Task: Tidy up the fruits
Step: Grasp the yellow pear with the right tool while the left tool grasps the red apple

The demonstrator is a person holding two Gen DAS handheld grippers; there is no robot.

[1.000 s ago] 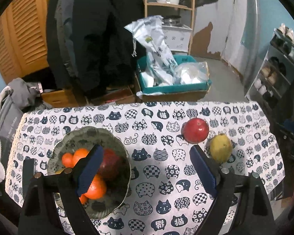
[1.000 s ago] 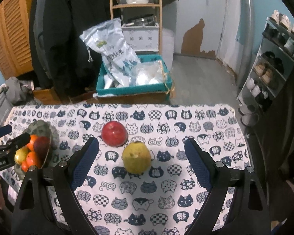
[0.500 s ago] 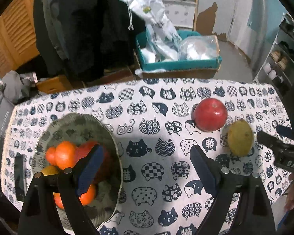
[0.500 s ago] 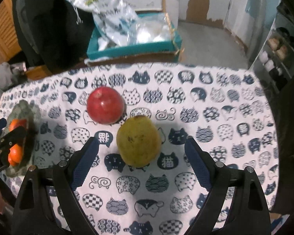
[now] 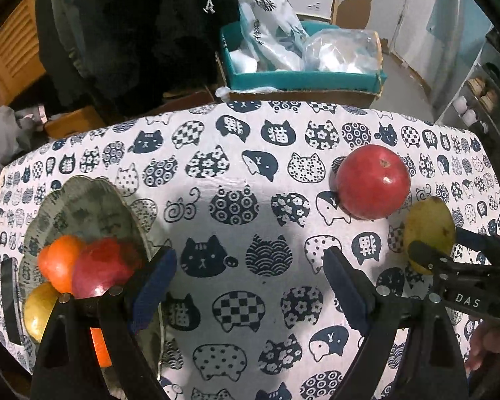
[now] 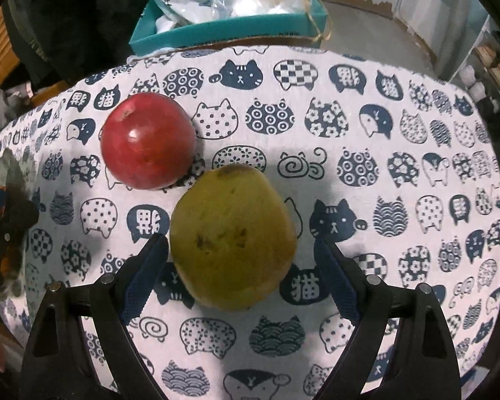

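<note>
Right gripper (image 6: 240, 260) jaws wide, straddling yellow pear (image 6: 231, 236), not touching

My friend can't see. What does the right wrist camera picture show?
A yellow-green pear sits between the open fingers of the right gripper, not squeezed yet. A red apple lies just behind it on a tablecloth with cat faces.

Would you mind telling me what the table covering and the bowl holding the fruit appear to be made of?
The table covering looks like woven cotton cloth with a matte finish: a fine ribbed weave shows under the printed navy cat heads, and it drapes over the table's edge. The bowl seems to be glazed ceramic, grey-green with a mottled pattern and a scalloped rim; its dull sheen suggests glaze, though stoneware or melamine cannot be ruled out.
</note>
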